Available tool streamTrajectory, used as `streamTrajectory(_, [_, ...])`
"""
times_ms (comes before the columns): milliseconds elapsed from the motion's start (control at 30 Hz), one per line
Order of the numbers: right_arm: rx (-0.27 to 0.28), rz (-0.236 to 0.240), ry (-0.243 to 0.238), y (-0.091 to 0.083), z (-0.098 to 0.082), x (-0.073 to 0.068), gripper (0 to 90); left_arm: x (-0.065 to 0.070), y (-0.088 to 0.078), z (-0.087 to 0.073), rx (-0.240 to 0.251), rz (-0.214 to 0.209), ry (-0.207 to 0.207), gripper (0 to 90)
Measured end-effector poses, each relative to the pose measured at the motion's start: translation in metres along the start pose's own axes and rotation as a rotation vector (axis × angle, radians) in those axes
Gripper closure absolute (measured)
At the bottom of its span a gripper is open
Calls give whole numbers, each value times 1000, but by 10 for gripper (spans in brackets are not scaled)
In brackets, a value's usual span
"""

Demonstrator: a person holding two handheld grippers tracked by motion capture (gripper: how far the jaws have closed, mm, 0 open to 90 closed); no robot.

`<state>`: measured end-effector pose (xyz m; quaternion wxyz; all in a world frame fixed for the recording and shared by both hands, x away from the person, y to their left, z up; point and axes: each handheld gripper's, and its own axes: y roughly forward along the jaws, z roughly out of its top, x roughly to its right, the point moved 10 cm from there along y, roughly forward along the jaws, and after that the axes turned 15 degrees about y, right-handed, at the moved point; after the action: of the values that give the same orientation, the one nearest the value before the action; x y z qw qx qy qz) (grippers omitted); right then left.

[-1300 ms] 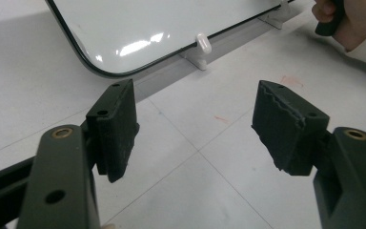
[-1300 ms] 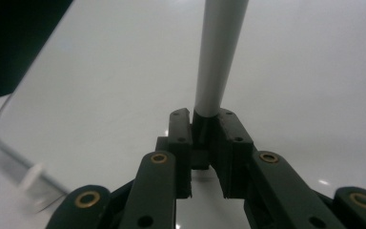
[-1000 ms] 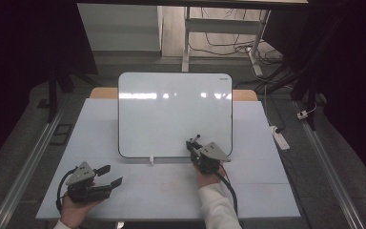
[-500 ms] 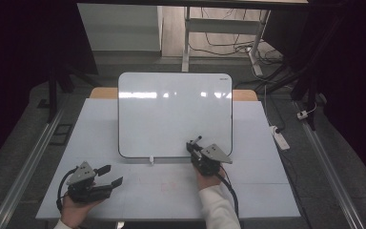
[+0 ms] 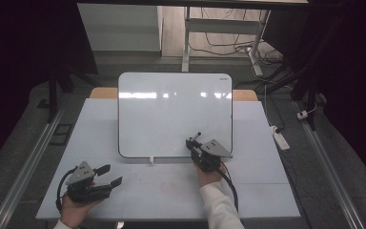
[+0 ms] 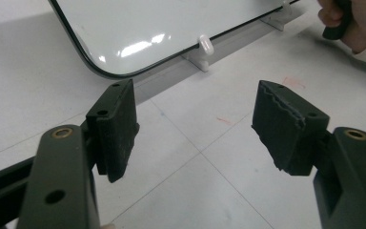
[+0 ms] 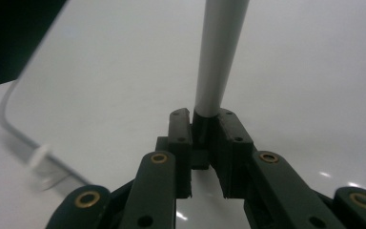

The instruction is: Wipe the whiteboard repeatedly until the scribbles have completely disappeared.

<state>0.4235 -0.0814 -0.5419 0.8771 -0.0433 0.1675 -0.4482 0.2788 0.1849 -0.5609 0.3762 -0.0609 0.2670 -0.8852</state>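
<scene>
1. At twelve o'clock, beyond the table, we see a metal desk frame (image 5: 187,38) standing on the floor.
2. Around one o'clock, loose cables (image 5: 228,45) lie tangled under that frame.
3. At three o'clock, a white power strip (image 5: 280,137) rests on the floor just beside the table's edge.
4. At nine o'clock, a metal rail (image 5: 31,164) runs along the floor.

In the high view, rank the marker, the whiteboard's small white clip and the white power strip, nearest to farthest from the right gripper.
1. Marker: clamped in the right gripper, pointing up over the whiteboard.
2. White clip: at the board's lower edge, toward the left gripper.
3. Power strip: on the floor, off the table's right edge.
</scene>
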Motion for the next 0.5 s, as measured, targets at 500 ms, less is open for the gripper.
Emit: streamTrajectory(500, [-142,132,-50,-45,19,-6,771,-2,5,10,13,-1,-8,322])
